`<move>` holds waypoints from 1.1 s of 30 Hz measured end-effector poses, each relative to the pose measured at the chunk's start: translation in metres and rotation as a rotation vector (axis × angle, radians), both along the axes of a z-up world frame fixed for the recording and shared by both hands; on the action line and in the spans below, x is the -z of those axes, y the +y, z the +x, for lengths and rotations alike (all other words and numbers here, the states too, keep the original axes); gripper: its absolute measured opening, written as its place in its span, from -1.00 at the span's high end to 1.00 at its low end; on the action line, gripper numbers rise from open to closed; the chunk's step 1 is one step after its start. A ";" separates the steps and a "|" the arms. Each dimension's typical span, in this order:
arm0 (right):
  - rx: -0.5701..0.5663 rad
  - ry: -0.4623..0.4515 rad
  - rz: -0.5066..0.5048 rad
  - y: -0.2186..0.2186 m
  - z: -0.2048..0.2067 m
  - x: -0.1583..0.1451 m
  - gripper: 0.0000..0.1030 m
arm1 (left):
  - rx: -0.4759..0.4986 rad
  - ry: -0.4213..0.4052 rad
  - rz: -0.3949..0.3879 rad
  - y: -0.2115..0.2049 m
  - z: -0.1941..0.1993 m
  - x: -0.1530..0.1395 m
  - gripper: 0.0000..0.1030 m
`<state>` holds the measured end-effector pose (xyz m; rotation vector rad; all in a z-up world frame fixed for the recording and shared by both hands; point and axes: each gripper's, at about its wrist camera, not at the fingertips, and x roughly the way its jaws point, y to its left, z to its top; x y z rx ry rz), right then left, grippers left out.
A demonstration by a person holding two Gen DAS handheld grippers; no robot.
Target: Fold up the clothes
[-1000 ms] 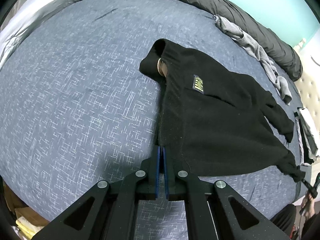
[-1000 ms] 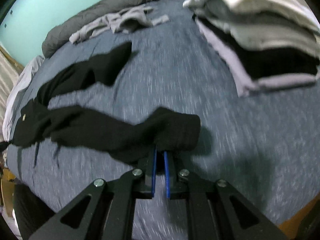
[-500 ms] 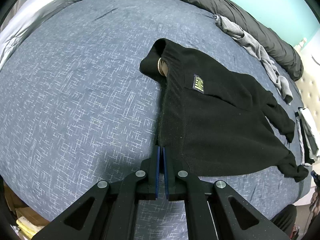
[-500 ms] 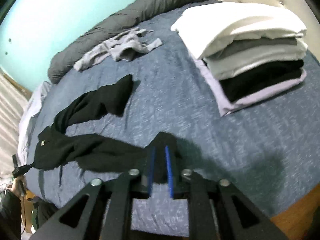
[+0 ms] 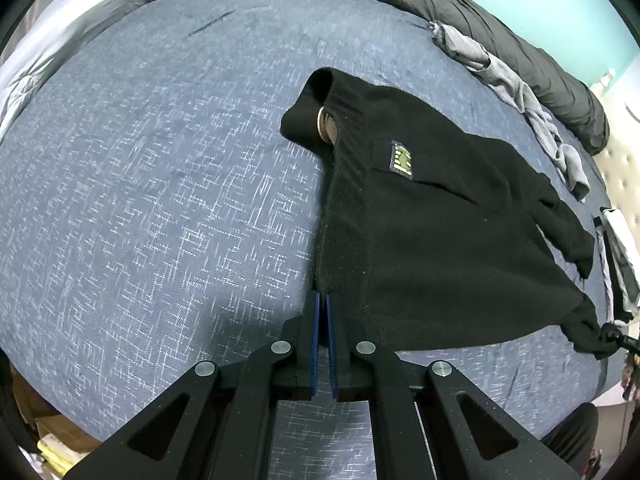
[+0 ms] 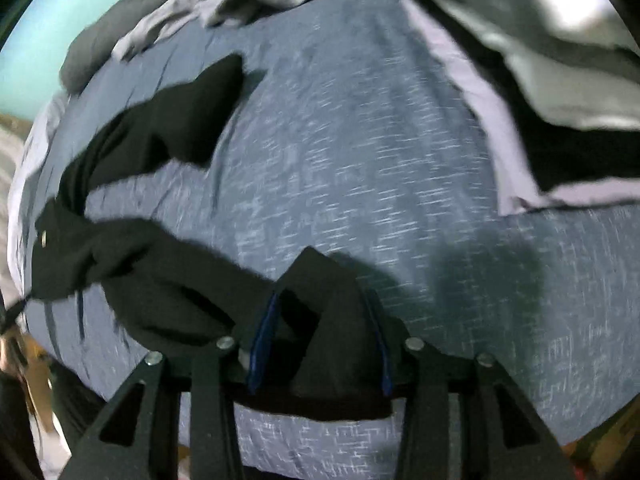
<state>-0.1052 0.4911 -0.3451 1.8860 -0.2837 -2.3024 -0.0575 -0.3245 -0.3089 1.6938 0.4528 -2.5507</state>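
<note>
2 wrist views look down onto a bed covered by a blue-grey patterned sheet (image 5: 168, 184). A black fleece garment (image 5: 432, 240) lies spread on the sheet, stretched between the 2 grippers.

Left wrist view: the left gripper (image 5: 323, 300) has its blue-lined jaws pressed together, pinching the near edge of the black fleece garment right at the fingertips. From there the fabric fans out ahead of the jaws and to their right. A small yellow label (image 5: 401, 160) sits on the fleece well ahead of the jaws, and a rolled cuff or collar lies further ahead. The garment's far corner, off to the right of the jaws, ends in a bunched point at the edge of the bed. A dark grey duvet (image 5: 480, 20) and a crumpled grey garment (image 5: 516, 88) lie along the far side of the bed.

Right wrist view, blurred: the right gripper (image 6: 326, 320) has its jaws spread apart and they have just been closing a little. A fold of the black fleece stands up between them, filling the gap and draping toward the camera; whether the pads press on it cannot be told. The rest of the garment trails away to the left of the jaws. A stack of folded clothes (image 6: 540, 80) sits ahead and to the right.
</note>
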 end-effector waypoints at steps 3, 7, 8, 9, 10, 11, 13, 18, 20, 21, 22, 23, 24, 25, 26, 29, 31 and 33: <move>-0.047 -0.009 0.026 -0.009 -0.001 0.001 0.80 | -0.004 -0.006 0.000 -0.001 0.000 0.004 0.93; -0.051 0.053 0.069 -0.010 -0.011 -0.018 0.90 | -0.006 -0.008 -0.002 -0.001 0.000 0.004 0.93; -0.042 0.076 0.069 -0.009 -0.014 -0.026 0.91 | -0.005 -0.008 -0.004 -0.001 -0.001 0.004 0.93; -0.034 0.099 0.072 -0.008 -0.018 -0.034 0.91 | -0.004 -0.007 -0.006 -0.001 -0.001 0.003 0.93; -0.027 0.132 0.081 -0.008 -0.022 -0.047 0.91 | -0.003 -0.006 -0.007 -0.001 -0.002 0.002 0.93; -0.021 0.165 0.086 -0.008 -0.027 -0.059 0.92 | -0.003 -0.004 -0.008 -0.001 -0.002 0.000 0.93; -0.010 0.230 0.093 -0.009 -0.036 -0.083 0.92 | -0.003 -0.001 -0.010 -0.001 -0.003 -0.002 0.93; 0.007 0.420 0.077 -0.013 -0.047 -0.147 0.92 | -0.002 0.006 -0.011 0.000 -0.002 -0.005 0.93; -0.010 0.454 0.080 -0.016 -0.044 -0.154 0.92 | -0.004 0.008 -0.009 -0.001 -0.001 -0.005 0.93; -0.020 0.469 0.083 -0.017 -0.042 -0.156 0.92 | -0.005 0.008 -0.008 -0.001 -0.001 -0.005 0.93; -0.034 0.467 0.084 -0.019 -0.039 -0.150 0.92 | -0.005 0.007 -0.007 -0.001 0.000 -0.004 0.93; -0.045 0.453 0.088 -0.019 -0.034 -0.142 0.92 | -0.006 0.006 -0.006 0.000 0.000 -0.003 0.93; -0.055 0.437 0.093 -0.019 -0.030 -0.133 0.92 | -0.006 0.004 -0.005 0.000 0.001 -0.002 0.93; -0.066 0.408 0.101 -0.019 -0.024 -0.117 0.92 | -0.005 0.002 -0.005 0.000 0.001 -0.001 0.93; -0.074 0.382 0.106 -0.020 -0.018 -0.101 0.92 | -0.005 0.001 -0.005 -0.001 0.001 0.000 0.93; -0.089 0.313 0.116 -0.020 0.002 -0.057 0.92 | -0.004 -0.002 -0.005 -0.001 0.001 0.002 0.93; -0.094 0.276 0.122 -0.018 0.018 -0.031 0.92 | -0.003 -0.004 -0.005 -0.001 0.001 0.002 0.93; -0.089 0.263 0.109 -0.013 0.034 -0.017 0.92 | -0.002 -0.006 -0.006 -0.002 0.001 0.003 0.93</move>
